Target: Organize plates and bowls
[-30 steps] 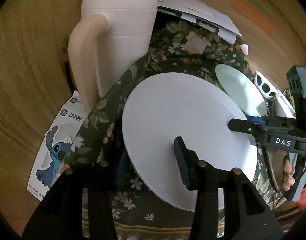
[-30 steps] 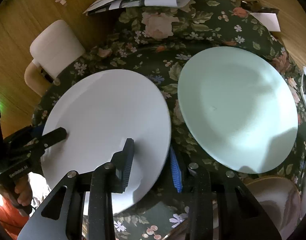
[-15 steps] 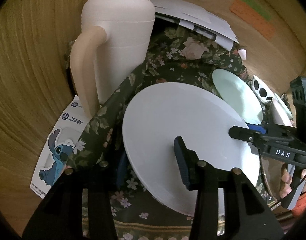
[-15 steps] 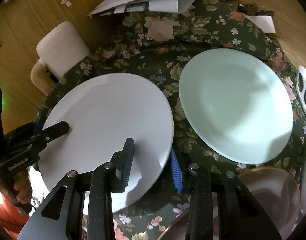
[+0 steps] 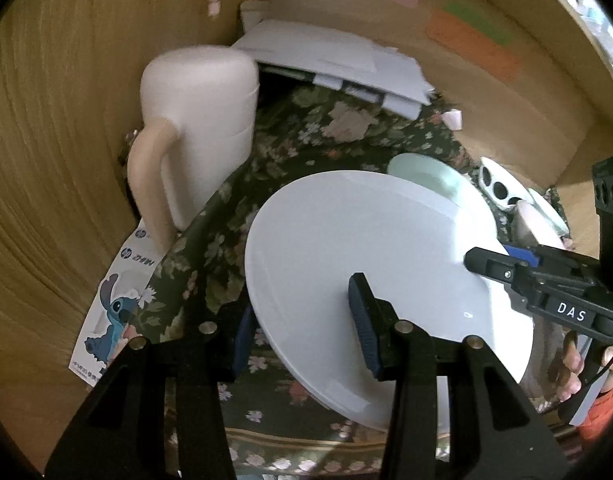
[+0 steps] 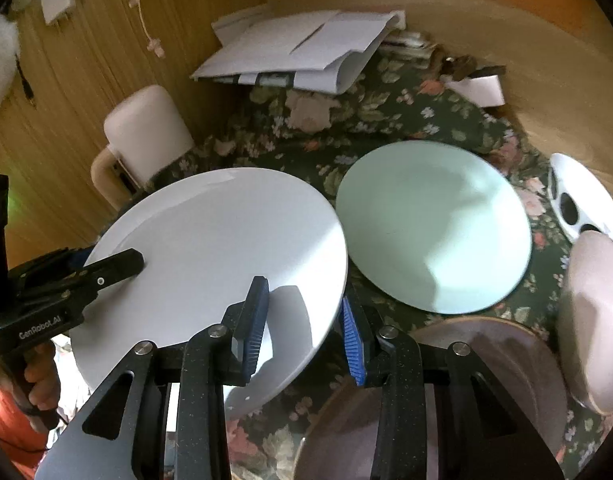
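A large white plate (image 5: 346,248) is held in the air above the floral cloth, tilted. My left gripper (image 5: 302,332) is shut on its left rim; my right gripper (image 6: 306,320) is shut on its right rim, where the white plate (image 6: 210,240) fills the left of that view. The right gripper also shows in the left wrist view (image 5: 506,268). A pale green plate (image 6: 430,224) lies flat on the cloth to the right, partly hidden behind the white plate in the left wrist view (image 5: 426,172).
A cream jug with a handle (image 5: 194,132) stands at the left by the wooden wall. Papers (image 6: 302,52) lie at the back. A brown-rimmed plate (image 6: 486,380), a pinkish bowl (image 6: 590,312) and a black-and-white spotted dish (image 6: 582,200) sit at the right.
Both grippers have lifted the white plate off the cloth and raised it; the scene below looks farther away. The green plate has not moved.
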A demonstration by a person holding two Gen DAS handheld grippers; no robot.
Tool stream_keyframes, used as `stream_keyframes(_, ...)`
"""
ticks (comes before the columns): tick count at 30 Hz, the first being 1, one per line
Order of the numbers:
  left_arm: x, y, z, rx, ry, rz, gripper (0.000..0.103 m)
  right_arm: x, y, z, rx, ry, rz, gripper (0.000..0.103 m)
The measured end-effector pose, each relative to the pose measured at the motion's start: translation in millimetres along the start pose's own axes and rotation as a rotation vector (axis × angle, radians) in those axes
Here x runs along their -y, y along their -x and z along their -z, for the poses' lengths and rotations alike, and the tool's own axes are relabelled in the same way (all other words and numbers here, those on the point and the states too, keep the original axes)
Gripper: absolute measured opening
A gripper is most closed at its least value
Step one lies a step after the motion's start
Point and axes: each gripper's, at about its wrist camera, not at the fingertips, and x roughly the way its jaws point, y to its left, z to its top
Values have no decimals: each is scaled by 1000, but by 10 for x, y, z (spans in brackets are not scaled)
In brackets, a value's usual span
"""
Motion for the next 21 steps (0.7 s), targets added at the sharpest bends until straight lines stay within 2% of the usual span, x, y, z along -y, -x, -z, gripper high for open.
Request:
stream_keyframes(11,458,221,3,41,-52,41,44,191,527,206,92,-37,45,32)
stream_keyframes(21,903,358,92,57,-102,94,44,440,926,423,139,-95,84,32)
